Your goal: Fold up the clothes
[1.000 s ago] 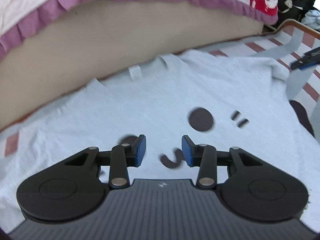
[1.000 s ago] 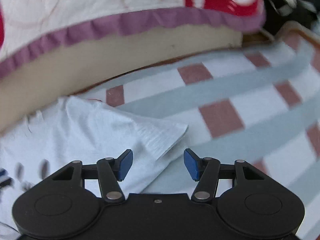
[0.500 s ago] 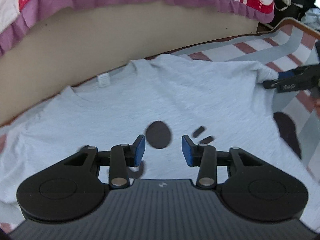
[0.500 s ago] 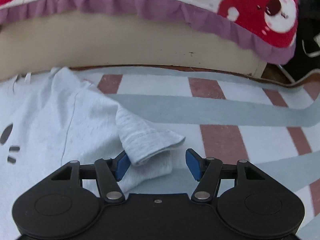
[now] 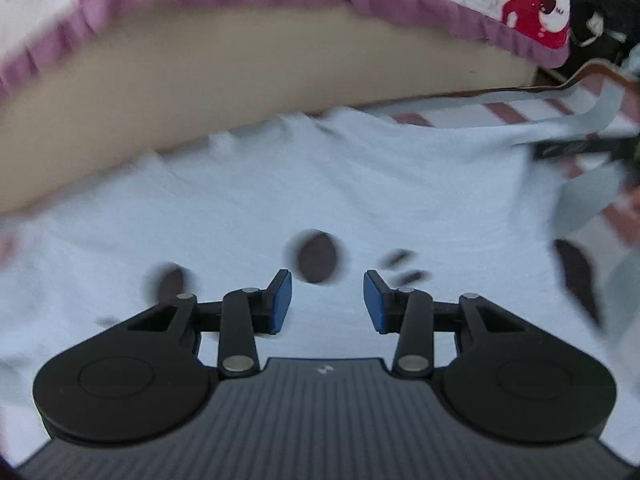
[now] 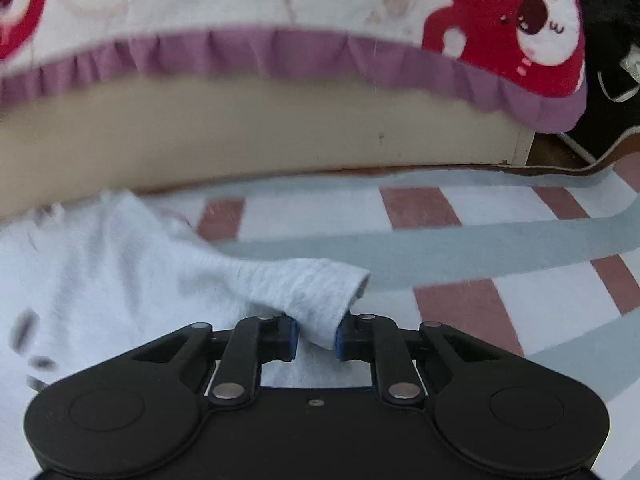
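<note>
Right gripper [image 6: 316,334] jaws are closing on the sleeve [image 6: 308,292]; shirt [image 5: 360,184] body lies to its left. Left gripper [image 5: 327,300] is held part open, empty, over the chest print.

The left gripper [image 5: 327,300] hangs with jaws apart and empty above the pale blue T-shirt [image 5: 360,184], over its dark print [image 5: 318,258].
</note>
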`<move>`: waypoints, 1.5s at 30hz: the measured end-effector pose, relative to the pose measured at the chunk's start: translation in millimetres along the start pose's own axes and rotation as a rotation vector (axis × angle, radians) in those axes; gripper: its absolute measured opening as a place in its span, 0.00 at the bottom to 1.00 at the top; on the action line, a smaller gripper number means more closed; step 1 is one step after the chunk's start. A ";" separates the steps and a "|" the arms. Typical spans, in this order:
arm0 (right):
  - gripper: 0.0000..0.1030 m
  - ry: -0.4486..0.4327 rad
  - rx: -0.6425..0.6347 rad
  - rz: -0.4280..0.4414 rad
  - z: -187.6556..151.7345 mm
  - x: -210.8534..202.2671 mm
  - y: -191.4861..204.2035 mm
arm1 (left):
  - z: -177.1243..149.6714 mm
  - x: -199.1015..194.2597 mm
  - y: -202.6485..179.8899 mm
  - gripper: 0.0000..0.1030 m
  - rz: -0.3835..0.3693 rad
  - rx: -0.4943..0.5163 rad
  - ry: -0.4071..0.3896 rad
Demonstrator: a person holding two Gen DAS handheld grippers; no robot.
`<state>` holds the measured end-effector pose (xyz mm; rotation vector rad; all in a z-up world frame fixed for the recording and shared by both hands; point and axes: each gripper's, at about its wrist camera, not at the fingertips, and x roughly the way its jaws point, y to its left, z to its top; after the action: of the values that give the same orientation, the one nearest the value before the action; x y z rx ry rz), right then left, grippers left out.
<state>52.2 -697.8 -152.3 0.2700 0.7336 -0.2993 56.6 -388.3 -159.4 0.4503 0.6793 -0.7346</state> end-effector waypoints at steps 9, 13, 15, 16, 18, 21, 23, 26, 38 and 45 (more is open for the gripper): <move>0.05 0.166 0.021 -0.282 -7.6 13.7 -22.0 | -28.9 -2.1 121.2 0.39 0.324 0.031 0.096; 0.07 0.165 0.151 -0.322 -7.4 7.5 -43.8 | -50.0 -5.8 202.8 0.39 0.346 -0.219 0.167; 0.16 0.128 0.240 -0.238 -8.5 -10.1 -50.5 | -60.0 -7.7 238.5 0.39 0.371 -0.337 0.211; 0.23 0.107 0.278 -0.188 -9.1 -18.5 -52.7 | -64.0 -9.5 255.5 0.39 0.376 -0.402 0.227; 0.56 0.084 0.282 -0.122 -9.2 -21.8 -48.3 | -72.3 -13.8 286.6 0.39 0.358 -0.534 0.239; 0.72 0.060 0.246 -0.042 -8.5 -19.1 -36.9 | -87.4 -17.0 315.3 0.40 0.305 -0.677 0.218; 0.76 0.054 0.198 -0.015 -9.2 -15.7 -27.9 | -92.9 -13.0 321.6 0.41 0.321 -0.702 0.232; 0.76 0.075 0.070 -0.081 -20.9 1.5 -18.8 | -99.4 -6.9 321.1 0.42 0.306 -0.756 0.254; 0.09 0.255 0.310 -0.104 -14.6 -5.9 -29.6 | -97.8 9.4 328.3 0.42 0.402 -0.722 0.314; 0.59 0.293 0.630 -0.115 -46.8 -17.3 -42.5 | -92.4 11.4 330.3 0.42 0.365 -0.734 0.245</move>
<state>-3.8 -718.0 -179.4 0.8837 0.9323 -0.6076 268.2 -119.5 -185.9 -0.0212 1.0053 -0.0550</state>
